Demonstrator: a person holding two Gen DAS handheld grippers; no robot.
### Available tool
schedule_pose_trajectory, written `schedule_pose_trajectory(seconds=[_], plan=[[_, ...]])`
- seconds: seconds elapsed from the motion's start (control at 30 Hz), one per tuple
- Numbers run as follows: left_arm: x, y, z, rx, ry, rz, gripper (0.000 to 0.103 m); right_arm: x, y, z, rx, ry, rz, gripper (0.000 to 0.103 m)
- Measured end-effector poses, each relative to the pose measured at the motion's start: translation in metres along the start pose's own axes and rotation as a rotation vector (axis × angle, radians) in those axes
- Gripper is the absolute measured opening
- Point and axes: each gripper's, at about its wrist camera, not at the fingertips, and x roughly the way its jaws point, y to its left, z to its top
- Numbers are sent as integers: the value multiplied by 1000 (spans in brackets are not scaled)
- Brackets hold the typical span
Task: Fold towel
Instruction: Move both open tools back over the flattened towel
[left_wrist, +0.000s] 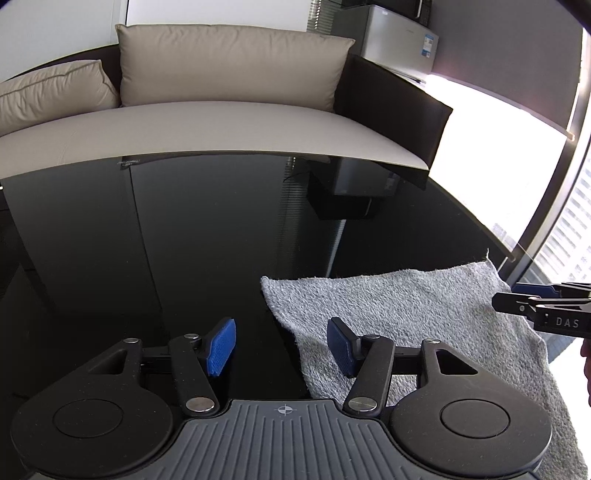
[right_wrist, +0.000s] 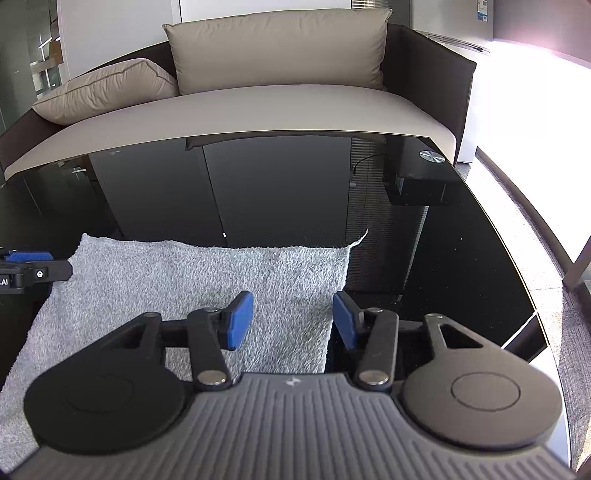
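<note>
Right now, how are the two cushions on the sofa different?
The big cushion stands upright against the sofa back; the small cushion lies slumped on the seat to its left. The big cushion looks smooth and wide; the small cushion looks more wrinkled. Both are beige.

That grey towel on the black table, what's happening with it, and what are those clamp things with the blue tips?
A person holds a two-finger gripper in each hand to fold the grey towel, which lies spread flat on the glossy black table before a beige sofa. The left gripper is open over the towel's left edge; the right gripper is open over its right edge. Neither grips the cloth, and no fold is made yet.
</note>
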Motion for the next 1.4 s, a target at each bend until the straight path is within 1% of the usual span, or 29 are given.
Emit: schedule_pose_trajectory(seconds=[0.13,0.2,0.23,0.3,0.37,0.57,0.87,0.9,0.97,1.03,1.13,1.17,1.23,1.3,1.37,1.4], plan=[[7,-7,1,66,-11,50,52,7,2,3,-40,5,-31,57],[8,-9,1,87,-17,62,54,10,4,4,-64,1,-47,61],[10,-8,2,81,-16,63,54,11,4,5,-70,0,-55,63],[12,-7,5,79,-17,71,54,16,0,8,-54,5,-67,71],[15,-6,7,75,-18,79,54,20,-5,11,-35,9,-69,73],[23,-6,16,65,-16,94,54,27,-5,17,-55,-1,-106,73],[29,-7,26,56,-17,110,55,35,-11,22,-35,-7,-124,74],[29,-6,26,56,-17,111,57,35,-11,22,-35,-7,-125,74],[30,-5,27,61,-20,128,64,36,-11,22,-41,-10,-136,74],[32,-1,28,44,-23,135,66,35,-10,22,-46,-14,-155,74],[31,2,30,28,-20,142,64,35,-10,22,-50,-15,-168,74],[31,3,30,22,-19,137,60,35,-10,22,-51,-15,-172,74],[29,4,32,-2,-12,115,58,34,-10,22,-52,-12,-181,74],[24,7,32,-27,-7,81,59,33,-13,22,-31,-7,-173,74],[21,7,32,-19,10,48,63,32,-15,22,-19,-3,-158,74],[18,5,30,-4,22,20,65,31,-15,21,-21,-3,-151,74]])
